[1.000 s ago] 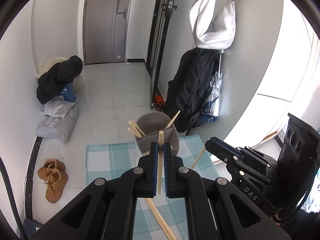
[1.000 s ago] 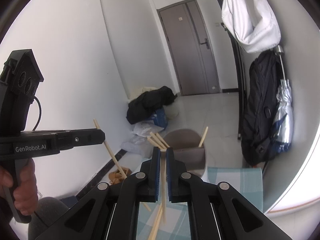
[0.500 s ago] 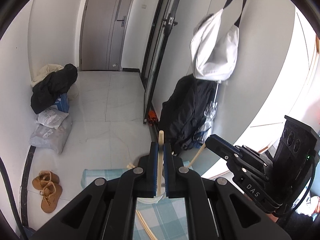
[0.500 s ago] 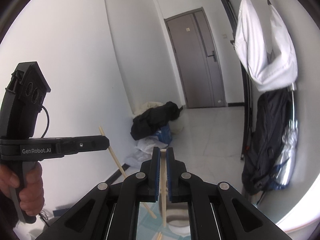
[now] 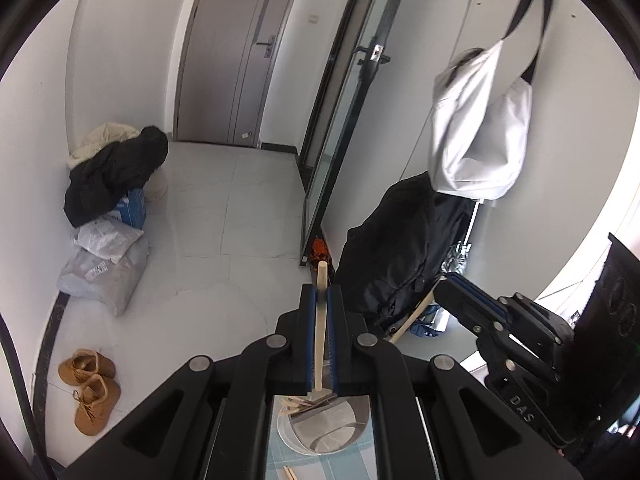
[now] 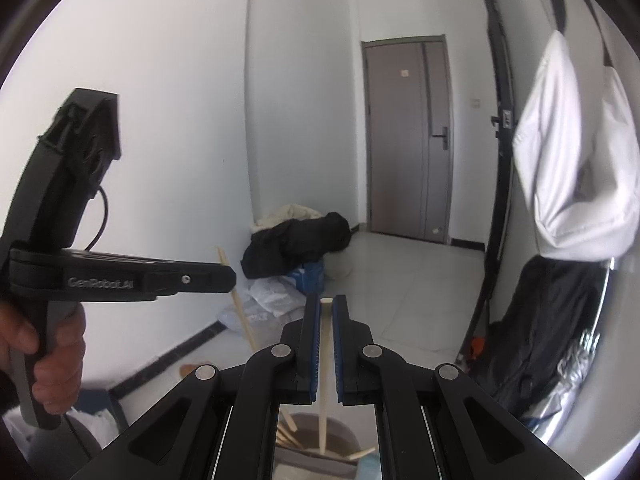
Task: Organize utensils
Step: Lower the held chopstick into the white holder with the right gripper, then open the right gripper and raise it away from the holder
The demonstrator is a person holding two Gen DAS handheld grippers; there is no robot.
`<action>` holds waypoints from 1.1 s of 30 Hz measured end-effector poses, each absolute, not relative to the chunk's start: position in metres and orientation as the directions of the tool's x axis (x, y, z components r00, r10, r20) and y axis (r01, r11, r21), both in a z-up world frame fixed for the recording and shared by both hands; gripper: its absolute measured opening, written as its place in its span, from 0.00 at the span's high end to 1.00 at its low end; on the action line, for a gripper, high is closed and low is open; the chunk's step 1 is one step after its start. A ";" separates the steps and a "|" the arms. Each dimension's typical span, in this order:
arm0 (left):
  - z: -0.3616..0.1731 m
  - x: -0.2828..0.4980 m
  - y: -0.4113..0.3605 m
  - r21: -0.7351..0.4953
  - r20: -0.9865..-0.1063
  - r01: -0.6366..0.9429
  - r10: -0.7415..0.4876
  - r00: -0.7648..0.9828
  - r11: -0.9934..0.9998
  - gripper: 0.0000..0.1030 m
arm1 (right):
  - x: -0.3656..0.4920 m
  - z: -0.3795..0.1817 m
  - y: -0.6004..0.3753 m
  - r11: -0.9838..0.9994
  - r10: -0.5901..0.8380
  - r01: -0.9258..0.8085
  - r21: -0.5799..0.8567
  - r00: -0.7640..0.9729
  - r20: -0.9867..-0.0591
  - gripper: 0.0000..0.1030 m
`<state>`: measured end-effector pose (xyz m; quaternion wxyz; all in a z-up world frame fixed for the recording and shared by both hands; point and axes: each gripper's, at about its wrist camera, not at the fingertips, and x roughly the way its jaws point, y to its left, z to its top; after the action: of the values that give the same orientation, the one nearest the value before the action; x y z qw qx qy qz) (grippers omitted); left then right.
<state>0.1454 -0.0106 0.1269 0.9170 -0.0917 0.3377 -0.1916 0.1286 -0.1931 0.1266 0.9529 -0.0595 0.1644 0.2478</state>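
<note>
My left gripper (image 5: 319, 304) is shut on a wooden chopstick (image 5: 320, 320) held upright, its lower end over the grey utensil holder (image 5: 328, 428) seen between my arms. My right gripper (image 6: 326, 312) is shut on another wooden chopstick (image 6: 325, 360), whose lower end reaches into the same grey holder (image 6: 312, 452), which has several chopsticks in it. The right gripper also shows in the left wrist view (image 5: 460, 288) at the right, the left one in the right wrist view (image 6: 224, 278) at the left. Both are raised high above the holder.
The holder stands on a table with a blue-checked cloth (image 5: 344, 468); a loose chopstick (image 5: 290, 473) lies on it. Beyond are a tiled floor, a clothes pile (image 5: 112, 176), tan boots (image 5: 88, 388), a black coat (image 5: 400, 248) and a white bag (image 5: 476, 128) on the wall.
Both grippers have risen and tilted up with their chopsticks; the holder has dropped from mid-frame to the bottom edge of both views.
</note>
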 end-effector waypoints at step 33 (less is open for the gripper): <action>0.082 0.140 0.006 -0.262 -0.665 0.142 -0.285 0.690 0.954 0.41 | 0.129 0.044 -0.222 0.911 0.396 -0.395 0.119 0.758 -0.518 0.59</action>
<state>0.1395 0.0061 0.0823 0.9143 -0.0953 0.3760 -0.1170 0.1286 -0.2224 0.0438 0.9376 0.0011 0.2765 0.2111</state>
